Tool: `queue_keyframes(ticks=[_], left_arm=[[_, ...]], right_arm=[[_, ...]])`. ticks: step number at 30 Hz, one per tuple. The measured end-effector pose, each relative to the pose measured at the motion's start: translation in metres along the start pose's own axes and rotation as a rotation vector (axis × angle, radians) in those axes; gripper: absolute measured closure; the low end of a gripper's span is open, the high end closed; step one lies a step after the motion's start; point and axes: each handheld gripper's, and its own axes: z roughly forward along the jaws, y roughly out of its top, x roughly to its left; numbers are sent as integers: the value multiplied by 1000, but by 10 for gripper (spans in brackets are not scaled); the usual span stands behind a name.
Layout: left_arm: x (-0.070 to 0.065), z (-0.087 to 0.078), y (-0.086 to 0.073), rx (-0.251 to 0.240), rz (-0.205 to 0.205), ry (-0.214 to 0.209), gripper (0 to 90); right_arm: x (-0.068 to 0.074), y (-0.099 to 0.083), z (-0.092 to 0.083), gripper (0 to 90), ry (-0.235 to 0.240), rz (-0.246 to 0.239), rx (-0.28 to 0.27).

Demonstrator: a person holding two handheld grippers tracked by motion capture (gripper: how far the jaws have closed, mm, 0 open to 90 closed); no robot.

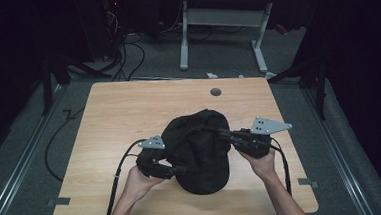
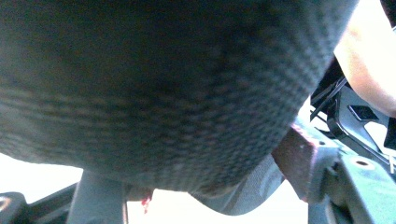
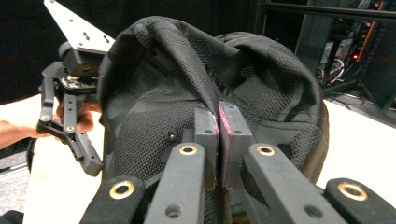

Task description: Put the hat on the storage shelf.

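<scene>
You have a black mesh-fabric cap [image 1: 199, 152] lying near the middle of the light wooden bench [image 1: 119, 117], crown bulging up, between your two hands. Your right gripper [image 3: 218, 122] is pinched together on a raised fold of the mesh. Your left gripper [image 1: 170, 170] sits at the cap's near-left edge; from its own camera the woven cloth [image 2: 154, 93] lies between the jaws, but you cannot tell whether the pads press on it. Judge the cap as light, soft and floppy: it will sag and crumple rather than hold shape. Take hold at a seam or the stiffer brim, opposite your right grip.
</scene>
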Motion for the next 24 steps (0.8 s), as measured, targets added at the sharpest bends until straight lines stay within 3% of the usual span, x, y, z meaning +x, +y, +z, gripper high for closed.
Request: queue_keyframes(ticks=[7,12,20,24], left_arm=[[-2,-3,-2,35,17,-30,572],[-7,-6,-4,60,19,-49,630],[-17,-11,-3,50,35,-65,678],[-20,-14,-3,20,54,-60,694]], right_arm=[[-4,-2,2,870,-37,-7,30],[-6,-3,4,866,-46,-3,41],[-9,-1,5,843,-42,23,45],[-9,-1,5,789,-43,34,40]])
